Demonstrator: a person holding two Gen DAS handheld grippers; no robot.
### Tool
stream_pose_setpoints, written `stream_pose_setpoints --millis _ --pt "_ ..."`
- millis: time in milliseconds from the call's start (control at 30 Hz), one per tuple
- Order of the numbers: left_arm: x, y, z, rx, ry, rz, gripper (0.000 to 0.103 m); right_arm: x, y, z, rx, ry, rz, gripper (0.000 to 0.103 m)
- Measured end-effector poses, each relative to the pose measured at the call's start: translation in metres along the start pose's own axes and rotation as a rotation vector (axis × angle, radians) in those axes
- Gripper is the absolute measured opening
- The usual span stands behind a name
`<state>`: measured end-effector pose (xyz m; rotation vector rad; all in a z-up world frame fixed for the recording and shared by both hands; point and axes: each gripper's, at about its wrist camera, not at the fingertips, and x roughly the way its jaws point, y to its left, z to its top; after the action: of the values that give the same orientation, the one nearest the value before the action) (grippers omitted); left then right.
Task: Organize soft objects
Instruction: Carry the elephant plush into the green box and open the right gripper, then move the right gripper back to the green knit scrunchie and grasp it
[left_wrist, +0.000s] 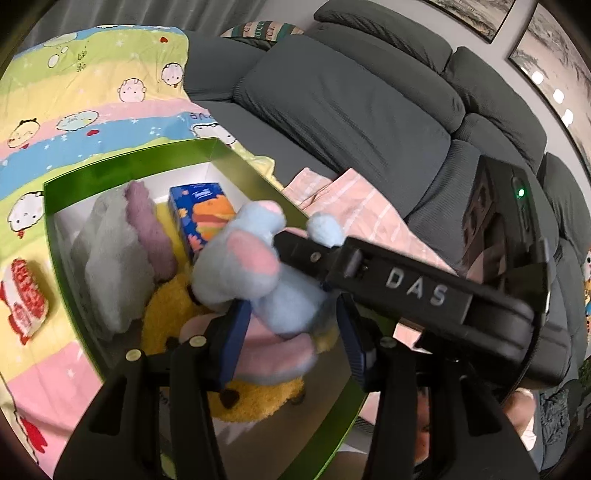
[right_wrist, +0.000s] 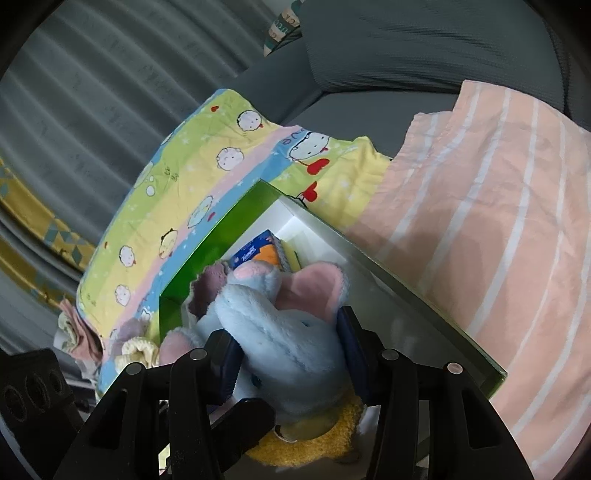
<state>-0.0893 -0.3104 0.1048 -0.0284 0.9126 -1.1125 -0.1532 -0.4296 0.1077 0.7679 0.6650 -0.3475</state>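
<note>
We've got both the left gripper (left_wrist: 291, 336) and right gripper (right_wrist: 291, 354) clamped on the blue plush toy (left_wrist: 255, 273), right above the green box (left_wrist: 110, 166). We'd lower it onto the yellow plush (left_wrist: 173, 306) before letting go, clear of the tissue pack (left_wrist: 201, 218) at the far end.

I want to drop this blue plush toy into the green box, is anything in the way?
No lid covers the green box. The blue plush toy, held by both grippers, hangs over a yellow plush already inside.
</note>
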Motion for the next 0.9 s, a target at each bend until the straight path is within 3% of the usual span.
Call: stream_pose_setpoints --millis 133,167,200,267,433,500,800,867,900 --pt "-0.009 0.002 -0.005 0.004 -0.008 0.039 0.053 -0.011 0.003 -0.001 -0.008 -0.016 -0.051 0.051" --pt "-0.013 0.003 -0.006 0.003 -0.016 0.057 0.061 -0.015 0.004 -0.001 -0.01 -0.018 -0.063 0.053" --pt "-0.017 0.005 -0.006 0.002 -0.026 0.079 0.068 -0.016 0.004 -0.001 -0.008 -0.018 -0.069 0.056" --pt "-0.028 0.009 -0.008 -0.004 -0.047 0.12 0.071 -0.021 0.006 -0.001 -0.006 -0.029 -0.073 0.069" --pt "-0.055 0.022 -0.012 -0.043 -0.089 0.144 0.078 -0.041 0.021 -0.003 -0.039 -0.1 -0.06 0.086" --pt "-0.067 0.026 -0.014 -0.054 -0.103 0.156 0.088 -0.048 0.03 -0.005 -0.059 -0.128 -0.054 0.089" --pt "-0.133 0.063 -0.036 -0.097 -0.178 0.309 0.089 -0.053 0.081 -0.023 -0.178 -0.169 -0.019 0.09" --pt "-0.149 0.079 -0.044 -0.133 -0.192 0.346 0.089 -0.048 0.1 -0.03 -0.22 -0.16 0.011 0.1" --pt "-0.159 0.09 -0.049 -0.155 -0.199 0.367 0.089 -0.047 0.106 -0.033 -0.235 -0.156 0.026 0.1"
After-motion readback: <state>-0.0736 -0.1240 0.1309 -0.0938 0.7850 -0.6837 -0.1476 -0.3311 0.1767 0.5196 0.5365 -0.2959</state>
